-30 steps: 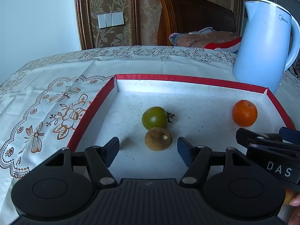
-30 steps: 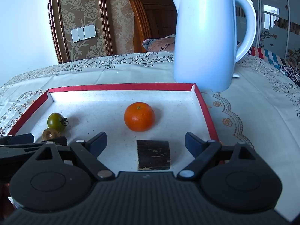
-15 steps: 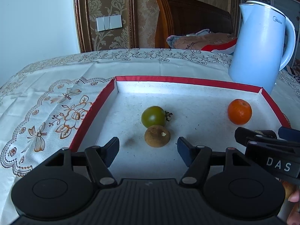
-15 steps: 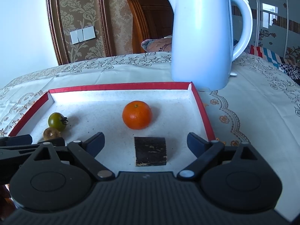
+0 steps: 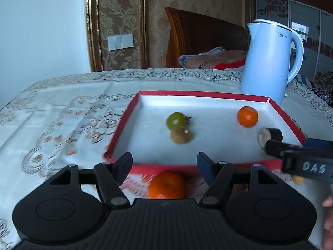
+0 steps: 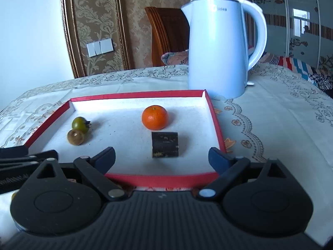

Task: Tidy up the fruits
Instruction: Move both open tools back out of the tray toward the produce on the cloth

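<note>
A red-rimmed white tray point(image 5: 158, 93) point(image 6: 216, 123) holds a green tomato point(image 5: 176, 120) point(image 6: 79, 123), a brown round fruit point(image 5: 180, 136) point(image 6: 75, 136), an orange point(image 5: 247, 116) point(image 6: 154, 117) and a dark sugarcane piece point(image 5: 270, 135) point(image 6: 165, 144). A second orange point(image 5: 166, 185) lies on the tablecloth in front of the tray, between the fingers of my open left gripper point(image 5: 165, 164). My right gripper point(image 6: 161, 158) is open and empty over the tray's front edge; it shows at the right of the left wrist view point(image 5: 299, 156).
A pale blue kettle point(image 5: 268, 60) point(image 6: 220, 50) stands behind the tray's far right corner. The embroidered tablecloth point(image 5: 62, 114) covers the table. A small yellowish thing point(image 5: 298, 179) lies under the right gripper. A wooden headboard and bedding are beyond the table.
Both grippers have pulled back toward me from over the tray. The tray's front edge and the second orange in front of it have come into view.
</note>
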